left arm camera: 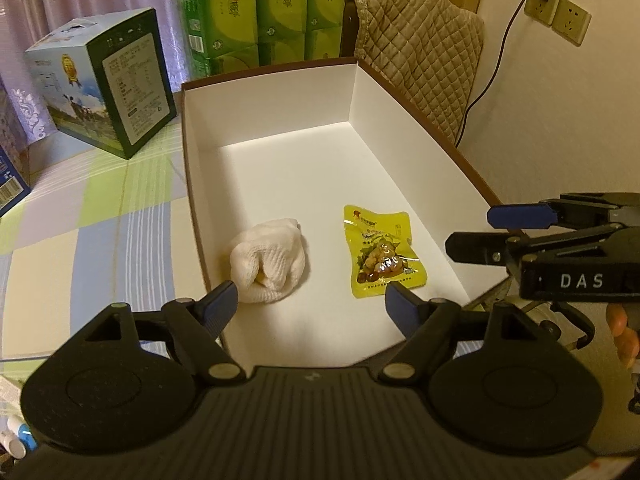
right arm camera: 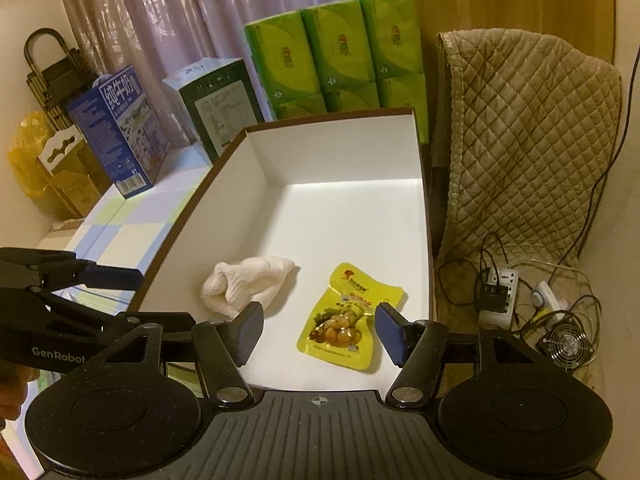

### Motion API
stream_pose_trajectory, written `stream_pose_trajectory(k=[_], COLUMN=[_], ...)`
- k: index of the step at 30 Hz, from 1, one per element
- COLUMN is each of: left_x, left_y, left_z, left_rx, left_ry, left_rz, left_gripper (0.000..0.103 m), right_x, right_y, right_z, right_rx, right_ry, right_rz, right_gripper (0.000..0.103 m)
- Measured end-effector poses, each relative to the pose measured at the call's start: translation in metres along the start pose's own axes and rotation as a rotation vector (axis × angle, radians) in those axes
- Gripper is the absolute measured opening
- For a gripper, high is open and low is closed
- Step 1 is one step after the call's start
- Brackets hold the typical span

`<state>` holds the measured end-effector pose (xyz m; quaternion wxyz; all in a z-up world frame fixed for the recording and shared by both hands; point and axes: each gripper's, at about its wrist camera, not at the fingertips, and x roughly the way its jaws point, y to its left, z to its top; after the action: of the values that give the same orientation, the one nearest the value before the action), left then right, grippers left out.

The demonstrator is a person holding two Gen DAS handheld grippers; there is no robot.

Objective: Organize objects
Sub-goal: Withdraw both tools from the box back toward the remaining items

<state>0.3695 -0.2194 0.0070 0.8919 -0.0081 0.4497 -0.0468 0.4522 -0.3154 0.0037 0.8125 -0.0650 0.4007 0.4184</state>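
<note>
From my left wrist camera, the left gripper [left arm camera: 312, 300] hangs over the near end of the open white box [left arm camera: 280, 100], its blue fingers [left arm camera: 222, 306] spread wide with nothing between them. On the box floor just past the fingers lie a crumpled white cloth [left arm camera: 270, 260] on the left and a yellow snack packet [left arm camera: 380, 252] on the right, near each other but apart. The packet lies flat, its long axis running roughly away from me and leaning a little, the narrower notched end farther off. The right gripper [left arm camera: 480, 232] reaches in from the right over the box's right wall, its fingers parted and empty. Behind the box stand a green carton [left arm camera: 120, 88] on the checked tablecloth [left arm camera: 100, 220] and a stack of green tissue packs [left arm camera: 260, 12]. From my right wrist camera, the right gripper [right arm camera: 320, 328] sits above the near end of the box [right arm camera: 332, 132], fingers [right arm camera: 390, 334] wide open and holding nothing. The packet [right arm camera: 344, 320] lies between the fingertips in view, flat on the floor, its long axis tilted up to the right; the cloth [right arm camera: 244, 284] lies to its left. The left gripper [right arm camera: 100, 276] shows at the left edge, outside the box wall; I cannot tell its spread from here. A quilted cover [right arm camera: 528, 140] hangs right of the box.
</note>
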Motion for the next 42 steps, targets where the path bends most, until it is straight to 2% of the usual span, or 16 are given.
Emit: stream_pose_trajectory(k=[12, 21, 33, 42], left_x=[-0.052, -0.097, -0.142, -0.157], left_y=[0.011, 0.042, 0.093, 0.133], left_z=[-0.029, -0.064, -0.114, -0.148], left_rx=[0.006, 0.005, -0.024, -0.075], left_ry=[-0.051, -0.08, -0.082, -0.054], left_rz=[-0.032, -0.066, -0.081, -0.065], left_gripper=[0.078, 0.078, 0.078, 0.078], right_x=[-0.038, -0.065, -0.07, -0.056], right_y=[0.034, 0.079, 0.135, 0.177], right_z=[-0.021, -0.045, -0.076, -0.093], right_rx=[0.039, 0.082, 0.134, 0.133], right_ry=[-0.044, -0.057, -0.031, 0.01], right_rz=[-0.031, -0.054, -0.042, -0.045], right_gripper=[0.059, 0.059, 0.059, 0.059])
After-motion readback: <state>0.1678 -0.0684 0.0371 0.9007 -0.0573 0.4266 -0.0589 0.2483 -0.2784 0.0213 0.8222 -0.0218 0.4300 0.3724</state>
